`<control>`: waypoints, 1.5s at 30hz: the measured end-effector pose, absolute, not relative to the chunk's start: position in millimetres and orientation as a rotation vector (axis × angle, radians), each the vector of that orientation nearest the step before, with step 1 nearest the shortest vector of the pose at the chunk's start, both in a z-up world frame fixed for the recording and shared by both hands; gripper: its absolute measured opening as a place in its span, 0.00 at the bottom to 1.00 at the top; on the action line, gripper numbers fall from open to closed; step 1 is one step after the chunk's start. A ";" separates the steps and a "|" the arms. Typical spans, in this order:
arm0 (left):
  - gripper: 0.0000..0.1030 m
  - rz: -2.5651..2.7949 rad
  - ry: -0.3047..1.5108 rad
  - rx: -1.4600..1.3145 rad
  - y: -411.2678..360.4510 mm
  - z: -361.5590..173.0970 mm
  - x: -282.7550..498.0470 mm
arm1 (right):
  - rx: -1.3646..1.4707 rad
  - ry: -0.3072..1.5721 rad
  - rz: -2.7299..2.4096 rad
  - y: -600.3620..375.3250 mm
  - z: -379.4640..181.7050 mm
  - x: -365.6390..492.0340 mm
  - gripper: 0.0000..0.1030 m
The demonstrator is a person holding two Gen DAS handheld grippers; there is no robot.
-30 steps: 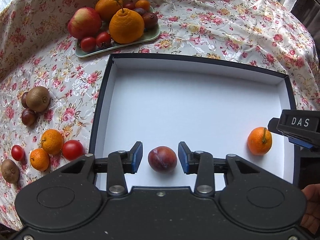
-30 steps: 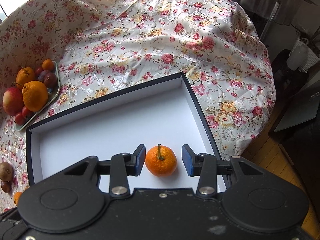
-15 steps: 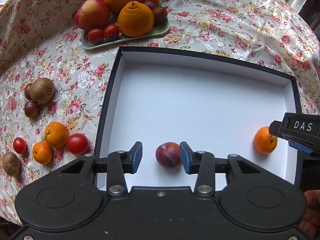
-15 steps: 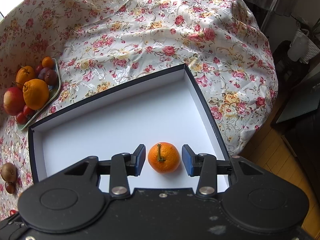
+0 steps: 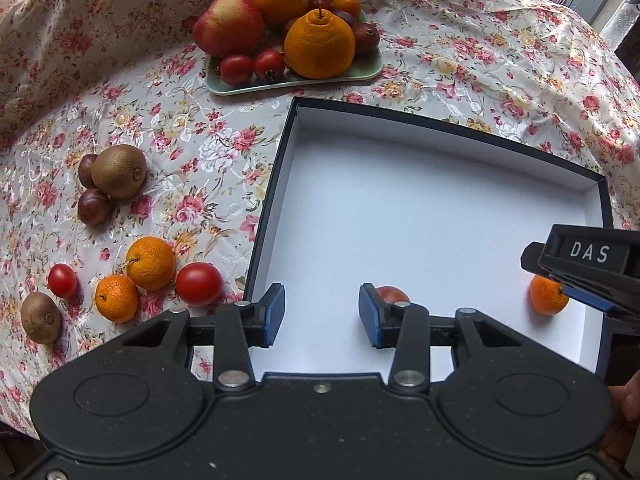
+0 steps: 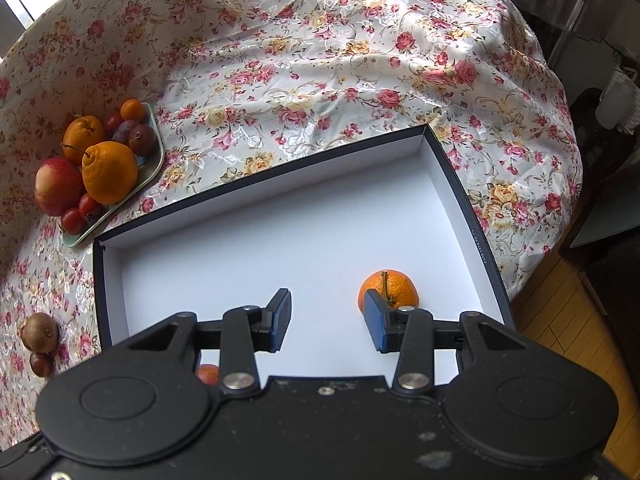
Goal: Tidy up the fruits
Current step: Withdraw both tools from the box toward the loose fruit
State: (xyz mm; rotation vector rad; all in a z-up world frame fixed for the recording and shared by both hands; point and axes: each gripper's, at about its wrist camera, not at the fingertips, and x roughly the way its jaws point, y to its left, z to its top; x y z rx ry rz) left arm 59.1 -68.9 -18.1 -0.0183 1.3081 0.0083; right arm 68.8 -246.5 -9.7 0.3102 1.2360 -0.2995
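Observation:
A shallow white box with a dark rim (image 5: 276,168) (image 6: 460,188) lies on the flowered cloth. A dark red plum (image 5: 394,293) rests on its floor, half hidden behind my left gripper's right finger. A mandarin (image 6: 388,286) (image 5: 546,300) rests near the box's right wall, behind my right gripper's right finger. My left gripper (image 5: 322,316) is open and empty over the box's near left part. My right gripper (image 6: 328,320) is open and empty; its side shows in the left wrist view (image 5: 588,264).
A green tray (image 5: 348,74) (image 6: 154,164) at the back holds an apple, big oranges, tomatoes and plums. Left of the box lie two kiwis (image 5: 118,170), small plums, two mandarins (image 5: 150,262) and two tomatoes (image 5: 199,283). The table edge drops off at right (image 6: 560,208).
Both grippers have drawn back and shifted left, leaving the plum and the mandarin lying in the box off to the right of their jaws. The jaws stay open.

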 end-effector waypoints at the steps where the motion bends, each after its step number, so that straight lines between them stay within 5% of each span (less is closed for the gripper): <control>1: 0.49 0.016 1.308 -0.026 -64.1 -17.2 59.3 | 0.308 1.239 -0.296 -243.2 -9.8 69.2 0.42; 45: 0.49 0.286 1.292 -0.303 165.2 -4.7 28.4 | 0.142 1.306 0.023 -35.4 -17.8 80.9 0.42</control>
